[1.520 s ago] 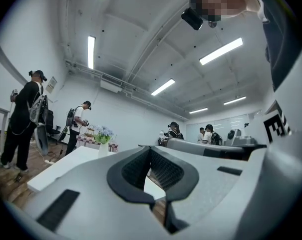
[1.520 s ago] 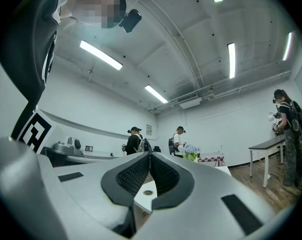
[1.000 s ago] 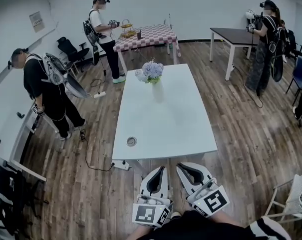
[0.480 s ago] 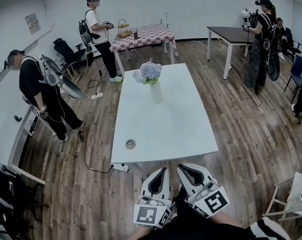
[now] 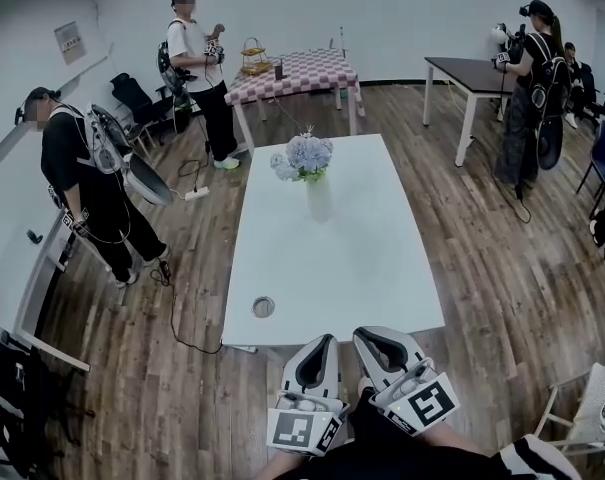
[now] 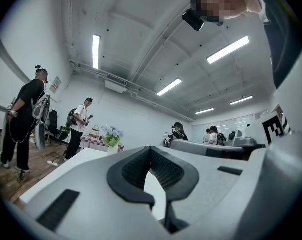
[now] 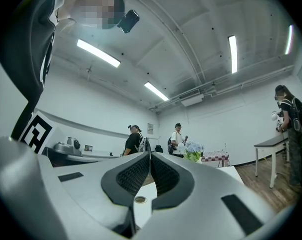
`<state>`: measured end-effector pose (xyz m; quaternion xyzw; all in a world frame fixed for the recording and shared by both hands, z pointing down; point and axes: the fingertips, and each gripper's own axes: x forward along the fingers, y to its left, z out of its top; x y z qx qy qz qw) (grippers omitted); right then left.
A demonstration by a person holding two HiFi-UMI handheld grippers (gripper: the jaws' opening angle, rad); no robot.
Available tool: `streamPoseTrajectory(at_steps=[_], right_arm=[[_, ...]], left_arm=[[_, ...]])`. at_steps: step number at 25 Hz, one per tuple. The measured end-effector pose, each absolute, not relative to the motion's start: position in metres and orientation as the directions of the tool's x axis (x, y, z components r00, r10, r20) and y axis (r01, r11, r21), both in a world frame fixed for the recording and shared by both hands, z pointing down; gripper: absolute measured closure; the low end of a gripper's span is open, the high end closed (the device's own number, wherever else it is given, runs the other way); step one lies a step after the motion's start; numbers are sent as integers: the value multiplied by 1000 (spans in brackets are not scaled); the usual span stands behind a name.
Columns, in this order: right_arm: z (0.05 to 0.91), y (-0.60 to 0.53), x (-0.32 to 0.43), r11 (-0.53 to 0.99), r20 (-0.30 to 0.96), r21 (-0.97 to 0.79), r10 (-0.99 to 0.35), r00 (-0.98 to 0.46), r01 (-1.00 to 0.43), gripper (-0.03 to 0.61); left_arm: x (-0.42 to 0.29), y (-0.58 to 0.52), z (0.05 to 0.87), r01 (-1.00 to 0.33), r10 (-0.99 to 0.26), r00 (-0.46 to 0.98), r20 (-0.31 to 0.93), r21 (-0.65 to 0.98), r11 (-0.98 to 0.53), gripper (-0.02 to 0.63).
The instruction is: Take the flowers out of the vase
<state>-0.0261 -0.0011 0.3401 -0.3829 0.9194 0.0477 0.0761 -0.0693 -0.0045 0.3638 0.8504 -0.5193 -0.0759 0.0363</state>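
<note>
A bunch of pale blue and white flowers (image 5: 303, 156) stands in a white vase (image 5: 319, 199) on the far half of a long white table (image 5: 332, 268). Both grippers are low in the head view, at the table's near edge and far from the vase. My left gripper (image 5: 325, 339) is shut with nothing in it, and so is my right gripper (image 5: 368, 334). In the left gripper view, the flowers (image 6: 112, 133) are small beyond the closed left gripper (image 6: 150, 149). The right gripper view has the flowers (image 7: 193, 149) just right of the closed right gripper (image 7: 150, 155).
A round cable hole (image 5: 263, 307) sits near the table's front left corner. People with gear stand at the left (image 5: 87, 183), back (image 5: 197, 68) and right (image 5: 532, 88). A checkered table (image 5: 297, 73) and a dark table (image 5: 472, 68) stand behind. A power strip (image 5: 197, 192) lies on the wood floor.
Both grippers have come forward together to the table's near edge, still shut. The vase and flowers have not moved on the table. The people around have shifted slightly.
</note>
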Motion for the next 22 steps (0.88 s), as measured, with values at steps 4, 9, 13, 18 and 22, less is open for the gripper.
streamPoseTrajectory(at_steps=[4, 9, 13, 18, 22], right_arm=[[337, -35, -26, 710, -176, 30, -689, -703, -703, 555], [329, -78, -20, 717, -189, 29, -681, -708, -697, 555], [325, -108, -17, 727, -189, 27, -670, -718, -686, 555], [325, -145, -14, 739, -184, 27, -658, -730, -673, 555], [330, -171, -7, 744, -171, 24, -655, -736, -668, 555]], left_arm=[[-70, -38, 360, -882, -892, 441, -95, 139, -451, 609], [-63, -78, 354, -886, -895, 432, -107, 131, -444, 609], [-59, -110, 348, -891, -899, 424, -108, 125, -436, 609], [-56, -147, 347, -899, -906, 410, -106, 124, -421, 609], [-48, -173, 351, -899, -908, 408, -102, 131, -418, 609]])
